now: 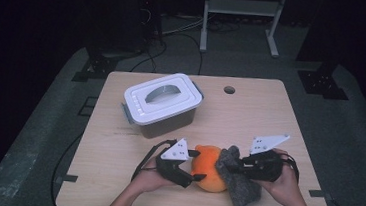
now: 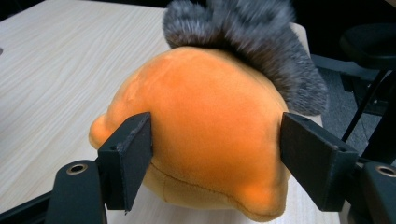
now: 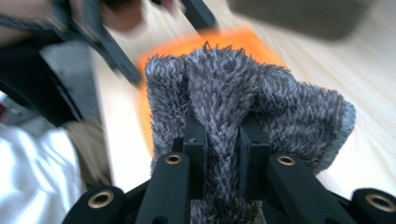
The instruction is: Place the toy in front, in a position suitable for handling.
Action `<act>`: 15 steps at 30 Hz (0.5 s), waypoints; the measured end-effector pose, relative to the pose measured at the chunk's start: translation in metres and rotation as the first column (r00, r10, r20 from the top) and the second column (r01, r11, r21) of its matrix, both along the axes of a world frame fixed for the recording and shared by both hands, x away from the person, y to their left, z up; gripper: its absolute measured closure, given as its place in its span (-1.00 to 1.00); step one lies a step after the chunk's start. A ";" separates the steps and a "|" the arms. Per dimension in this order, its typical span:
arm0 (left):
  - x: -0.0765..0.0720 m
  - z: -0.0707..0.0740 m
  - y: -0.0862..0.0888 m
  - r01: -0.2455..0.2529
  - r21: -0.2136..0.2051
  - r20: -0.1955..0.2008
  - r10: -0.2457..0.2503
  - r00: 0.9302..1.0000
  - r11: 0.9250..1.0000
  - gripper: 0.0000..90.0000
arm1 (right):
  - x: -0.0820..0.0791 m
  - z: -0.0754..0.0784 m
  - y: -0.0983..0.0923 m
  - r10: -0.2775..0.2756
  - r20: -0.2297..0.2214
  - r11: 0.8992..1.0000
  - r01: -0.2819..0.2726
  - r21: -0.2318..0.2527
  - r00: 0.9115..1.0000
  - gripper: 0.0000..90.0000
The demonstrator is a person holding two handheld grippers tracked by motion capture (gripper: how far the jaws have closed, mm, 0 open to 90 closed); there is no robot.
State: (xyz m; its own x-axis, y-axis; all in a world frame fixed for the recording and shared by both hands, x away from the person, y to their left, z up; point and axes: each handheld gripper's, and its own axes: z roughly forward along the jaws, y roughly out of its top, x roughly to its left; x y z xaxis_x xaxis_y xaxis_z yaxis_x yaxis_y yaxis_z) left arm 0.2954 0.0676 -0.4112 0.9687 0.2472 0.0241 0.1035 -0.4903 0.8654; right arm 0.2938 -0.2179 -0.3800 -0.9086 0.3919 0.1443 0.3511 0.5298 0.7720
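Left gripper fingers clasp the orange plush while right gripper fingers pinch the grey cloth, probably wiping next.

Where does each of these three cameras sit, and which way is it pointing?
High view: above the person's side of the table, looking forward and down; both hands, left tool and right tool show.
Left gripper view: rides on the left tool, looking along its jaws, which flank the orange plush toy.
Right gripper view: rides on the right tool, looking along its jaws, pinched on the grey fuzzy cloth.
Shared: all three show the toy and the cloth.
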 end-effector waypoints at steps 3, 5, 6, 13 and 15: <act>-0.005 0.001 -0.004 0.015 0.011 0.024 -0.016 1.000 1.000 -0.41 | -0.004 0.010 0.009 0.017 0.034 1.000 -0.017 0.005 0.999 0.69; -0.007 0.001 -0.005 0.016 0.018 0.034 -0.016 0.999 1.000 -0.42 | -0.004 0.011 0.013 0.024 0.039 1.000 -0.023 -0.011 0.999 0.69; -0.007 0.001 -0.005 0.015 0.021 0.036 -0.016 0.999 1.000 -0.42 | -0.004 0.009 0.014 0.024 0.034 0.999 -0.023 -0.024 0.999 0.69; -0.005 0.005 -0.005 -0.003 0.002 0.043 0.003 0.999 1.000 -0.54 | -0.001 -0.007 0.009 0.043 -0.036 0.999 -0.044 -0.017 0.998 0.69; -0.006 0.004 -0.006 0.006 0.011 0.043 -0.006 0.999 1.000 -0.46 | -0.001 -0.009 0.009 0.056 -0.049 0.998 -0.057 -0.028 0.997 0.69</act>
